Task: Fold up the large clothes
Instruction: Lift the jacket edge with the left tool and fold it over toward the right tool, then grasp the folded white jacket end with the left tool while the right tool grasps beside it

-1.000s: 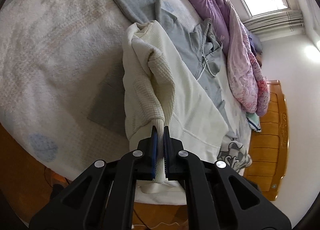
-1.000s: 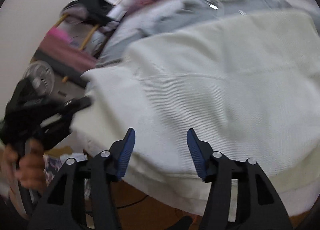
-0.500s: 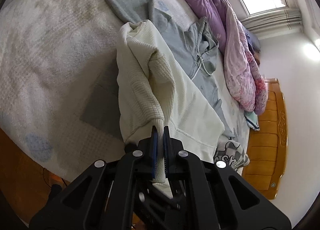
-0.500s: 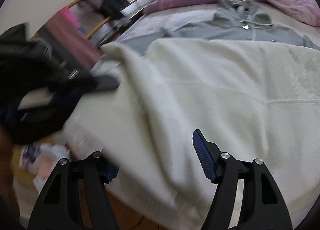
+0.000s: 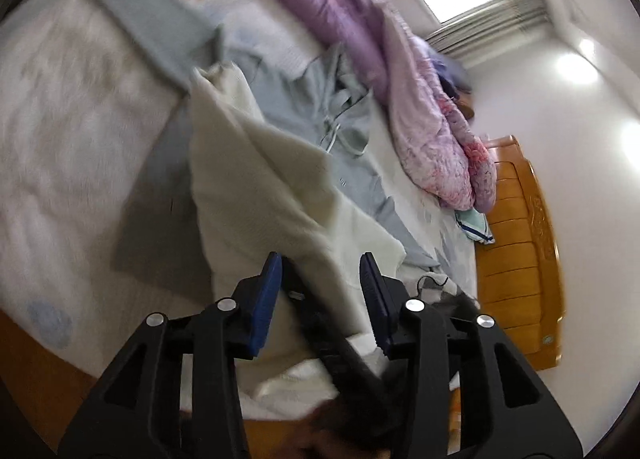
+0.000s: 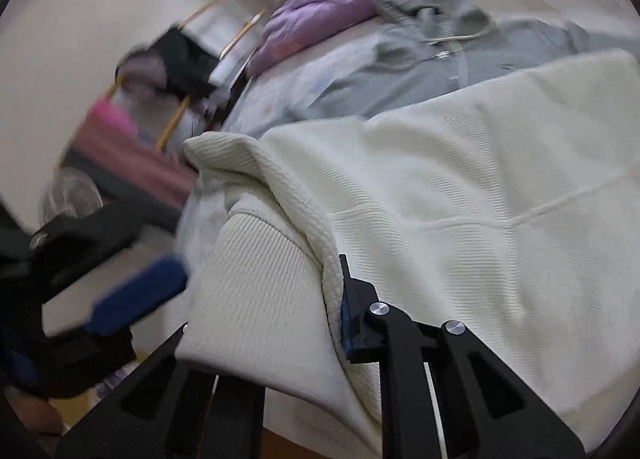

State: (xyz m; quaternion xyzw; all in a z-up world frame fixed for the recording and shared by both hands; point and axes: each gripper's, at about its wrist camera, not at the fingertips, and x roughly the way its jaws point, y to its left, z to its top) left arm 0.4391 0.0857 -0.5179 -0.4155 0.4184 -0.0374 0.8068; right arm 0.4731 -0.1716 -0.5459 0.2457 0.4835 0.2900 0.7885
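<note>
A cream knit sweater [image 5: 256, 187] lies on the bed, partly over a grey hoodie [image 5: 348, 139]. My left gripper [image 5: 320, 291] hangs just above the sweater's near edge. Its jaws are opening, and between them show only the sweater below and the black finger of the other gripper. In the right wrist view my right gripper [image 6: 316, 299] is closing on the sweater's ribbed sleeve cuff [image 6: 256, 291]. One blue pad presses the fabric while the other finger is hidden under the cuff. The left gripper's blurred blue pad [image 6: 136, 299] shows at the left.
A purple quilt [image 5: 360, 27] is heaped along the far side of the white bed sheet [image 5: 68, 119]. A wooden bed end [image 5: 520, 259] stands at the right. Beside the bed are a chair draped with clothes [image 6: 176, 59] and a fan [image 6: 72, 199].
My left gripper has opened, let go of the sleeve cuff and lifted. My right gripper has come in from the sweater's body to the cuff and closed on it.
</note>
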